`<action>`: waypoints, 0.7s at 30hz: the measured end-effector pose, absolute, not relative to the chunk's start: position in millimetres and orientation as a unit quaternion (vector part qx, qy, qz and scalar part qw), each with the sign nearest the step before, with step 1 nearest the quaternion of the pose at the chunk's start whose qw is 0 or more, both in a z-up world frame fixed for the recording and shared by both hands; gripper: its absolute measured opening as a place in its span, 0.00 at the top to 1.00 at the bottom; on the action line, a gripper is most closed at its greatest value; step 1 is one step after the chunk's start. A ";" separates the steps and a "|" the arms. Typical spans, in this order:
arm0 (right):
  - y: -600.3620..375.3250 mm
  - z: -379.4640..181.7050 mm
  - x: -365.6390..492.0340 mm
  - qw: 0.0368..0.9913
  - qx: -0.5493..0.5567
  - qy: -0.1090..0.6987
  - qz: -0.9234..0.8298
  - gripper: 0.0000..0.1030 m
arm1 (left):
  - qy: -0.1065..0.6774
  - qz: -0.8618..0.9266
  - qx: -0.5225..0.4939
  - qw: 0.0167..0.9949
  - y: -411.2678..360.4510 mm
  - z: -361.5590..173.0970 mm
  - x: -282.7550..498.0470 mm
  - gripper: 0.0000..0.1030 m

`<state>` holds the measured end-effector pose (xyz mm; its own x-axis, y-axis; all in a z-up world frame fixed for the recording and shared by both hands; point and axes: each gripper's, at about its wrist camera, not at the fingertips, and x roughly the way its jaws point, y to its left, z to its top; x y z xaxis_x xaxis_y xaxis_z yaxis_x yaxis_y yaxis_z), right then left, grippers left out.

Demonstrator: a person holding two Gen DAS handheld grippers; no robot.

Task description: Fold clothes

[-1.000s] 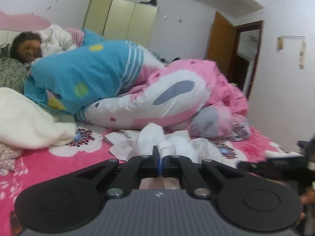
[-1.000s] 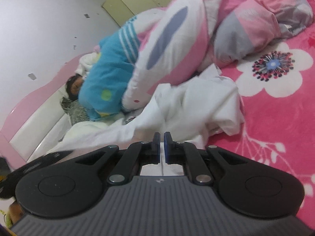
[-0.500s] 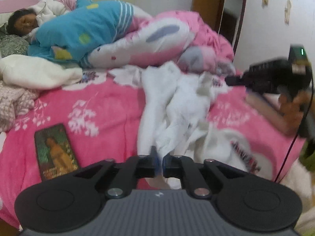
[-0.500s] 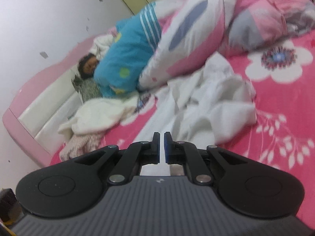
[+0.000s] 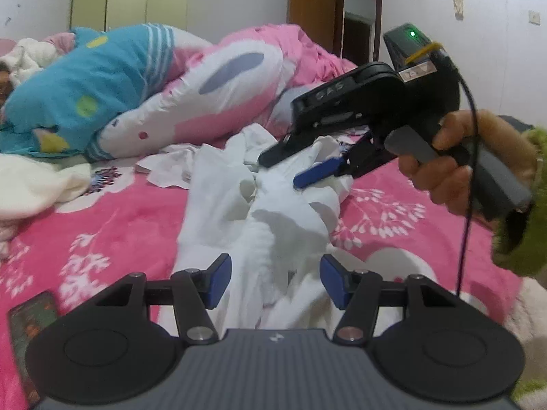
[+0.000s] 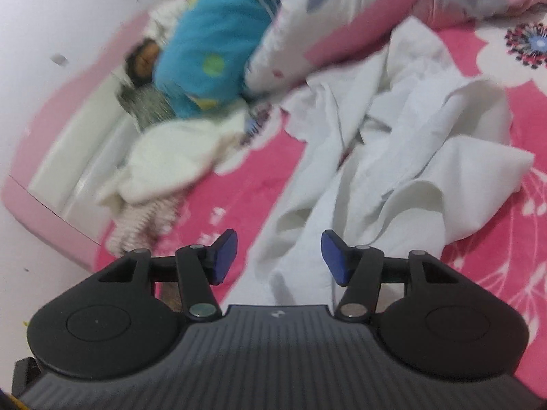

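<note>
Lying crumpled on the pink flowered bed cover (image 5: 143,218), the white garment (image 5: 273,212) is the thing to look at first. It stretches in a long, wrinkled heap from the big pink and white quilt (image 5: 218,102) down to the near edge of the bed.

The left tongs (image 5: 275,280) are wide open, with nothing in them. Their blue pads (image 5: 218,280) sit on either side of the near end of the white garment, which shows in the gap between them; I cannot tell if they touch it.

The right tongs (image 6: 278,256) are wide open too, and empty. They are close above the white garment, at its near end. From the left view, the right tongs (image 5: 324,171) sit over the far part of the garment, held by a hand (image 5: 441,171) with a fuzzy green sleeve (image 5: 526,239).

Past the garment, beside the quilt, a person lies under a blue blanket (image 5: 85,92). A small picture card (image 5: 30,335) lies on the bed cover, left of the garment
</note>
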<state>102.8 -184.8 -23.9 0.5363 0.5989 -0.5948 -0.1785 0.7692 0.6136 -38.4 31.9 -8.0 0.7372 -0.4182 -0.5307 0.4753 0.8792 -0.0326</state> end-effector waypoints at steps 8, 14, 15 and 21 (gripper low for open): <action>-191.9 -53.1 111.6 0.812 0.286 0.457 0.224 0.68 | 0.290 -0.254 0.089 0.918 -1.6 -21.0 14.4 0.40; -215.0 -58.2 111.4 0.811 0.332 0.437 0.201 0.64 | 0.292 -0.248 0.099 0.918 -8.3 -25.9 21.2 0.30; -215.3 -61.4 113.1 0.804 0.342 0.441 0.208 0.62 | 0.293 -0.247 0.103 0.918 -10.7 -27.1 21.8 0.29; -203.8 -76.0 119.3 0.728 0.422 0.443 0.309 0.64 | 0.297 -0.240 0.115 0.917 -20.5 -31.2 29.5 0.28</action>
